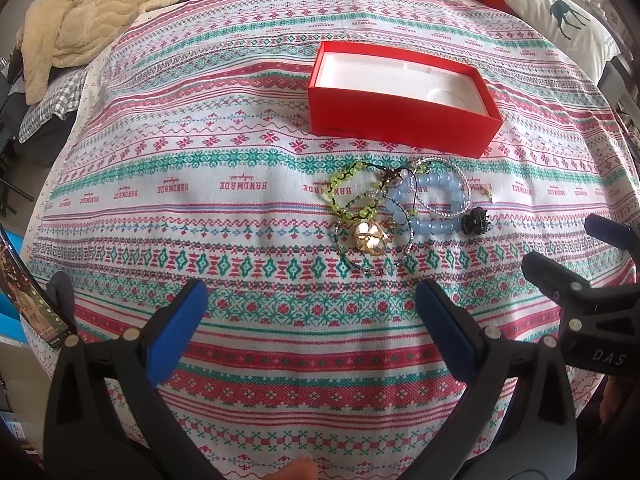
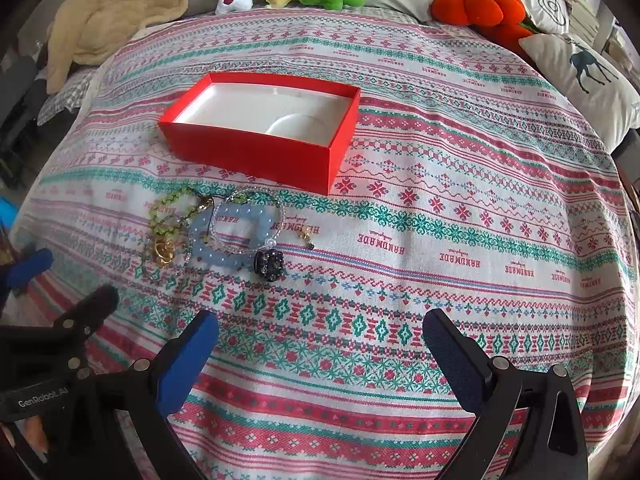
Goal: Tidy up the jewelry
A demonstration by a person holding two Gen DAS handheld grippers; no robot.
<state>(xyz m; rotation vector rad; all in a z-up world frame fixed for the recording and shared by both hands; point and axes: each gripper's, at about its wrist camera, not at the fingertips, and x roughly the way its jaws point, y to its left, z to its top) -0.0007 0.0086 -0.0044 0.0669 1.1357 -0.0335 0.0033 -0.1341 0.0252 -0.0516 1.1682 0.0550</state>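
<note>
Both my left gripper (image 1: 310,308) and right gripper (image 2: 320,340) hover, jaws wide and empty, before tangled jewelry (image 1: 400,212) awaiting the red box (image 1: 400,120) mid-bed.

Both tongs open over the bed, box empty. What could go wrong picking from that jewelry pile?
1. The green bead strand, blue bead bracelet and gold pendant overlap; lifting one may drag the others.
2. The soft bedspread may bunch in the left tongs.
3. The light red box could shift if bumped.
</note>
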